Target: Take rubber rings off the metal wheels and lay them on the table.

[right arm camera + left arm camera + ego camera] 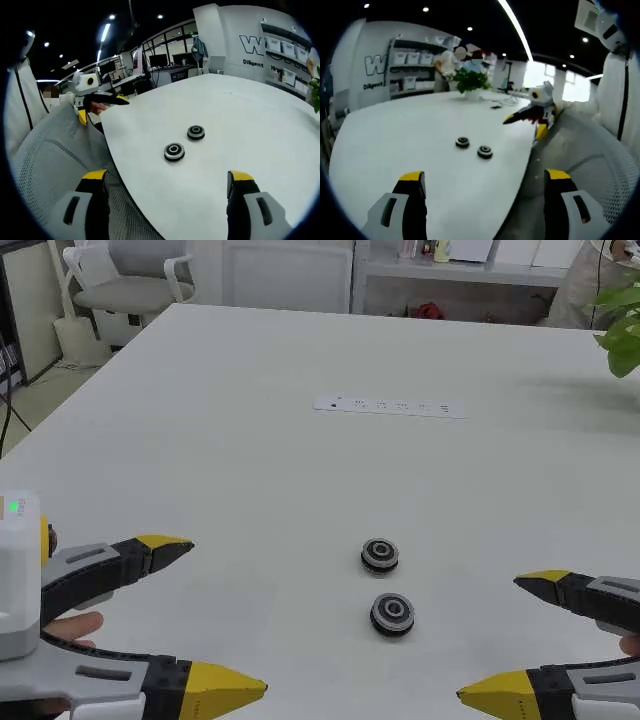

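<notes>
Left claw (228, 615) spread wide, nothing held, right claw (488, 637) gaping just as empty, far wheel (380, 555) and near wheel (392, 614) flat on the white surface (300, 470), close together between both claws

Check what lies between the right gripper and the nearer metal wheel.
Nothing. In the head view, the stretch from the open right gripper to the nearer wheel is bare white table. The right gripper view agrees.

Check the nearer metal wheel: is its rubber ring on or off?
On, it seems: the rim of the nearer wheel is wrapped in black, and no loose ring lies on the table beside it.
</notes>
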Available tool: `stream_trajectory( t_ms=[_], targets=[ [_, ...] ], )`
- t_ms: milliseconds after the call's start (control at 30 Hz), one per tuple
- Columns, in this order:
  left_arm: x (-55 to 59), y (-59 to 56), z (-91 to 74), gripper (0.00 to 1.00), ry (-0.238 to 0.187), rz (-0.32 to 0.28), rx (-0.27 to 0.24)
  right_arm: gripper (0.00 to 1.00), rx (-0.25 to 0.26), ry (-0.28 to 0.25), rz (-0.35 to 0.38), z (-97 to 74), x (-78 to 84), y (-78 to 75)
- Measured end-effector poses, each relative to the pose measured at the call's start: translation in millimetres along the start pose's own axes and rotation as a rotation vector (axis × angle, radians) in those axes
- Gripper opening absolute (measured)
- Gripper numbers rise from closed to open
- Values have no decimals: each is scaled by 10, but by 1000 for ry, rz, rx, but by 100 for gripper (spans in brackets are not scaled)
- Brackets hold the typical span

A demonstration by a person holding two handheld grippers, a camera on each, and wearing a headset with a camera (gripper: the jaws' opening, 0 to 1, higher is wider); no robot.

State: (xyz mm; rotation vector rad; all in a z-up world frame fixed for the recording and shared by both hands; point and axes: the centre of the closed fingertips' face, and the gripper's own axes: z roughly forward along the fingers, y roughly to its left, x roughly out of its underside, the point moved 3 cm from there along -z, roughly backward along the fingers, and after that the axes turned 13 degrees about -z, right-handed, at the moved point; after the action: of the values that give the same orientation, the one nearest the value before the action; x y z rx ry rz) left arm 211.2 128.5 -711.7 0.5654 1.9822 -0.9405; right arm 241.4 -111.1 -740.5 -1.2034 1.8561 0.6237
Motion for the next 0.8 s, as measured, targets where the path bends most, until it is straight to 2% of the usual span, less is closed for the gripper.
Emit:
stream_trajectory(
  t_ms=[233, 800],
  targets=[
    [-19, 5, -9, 100, -19, -17, 3, 94, 3, 7, -3, 3, 1, 7],
    [-12, 3, -10, 100, -13, -15, 1, 94, -2, 33, -5, 9, 41, 29]
  ],
)
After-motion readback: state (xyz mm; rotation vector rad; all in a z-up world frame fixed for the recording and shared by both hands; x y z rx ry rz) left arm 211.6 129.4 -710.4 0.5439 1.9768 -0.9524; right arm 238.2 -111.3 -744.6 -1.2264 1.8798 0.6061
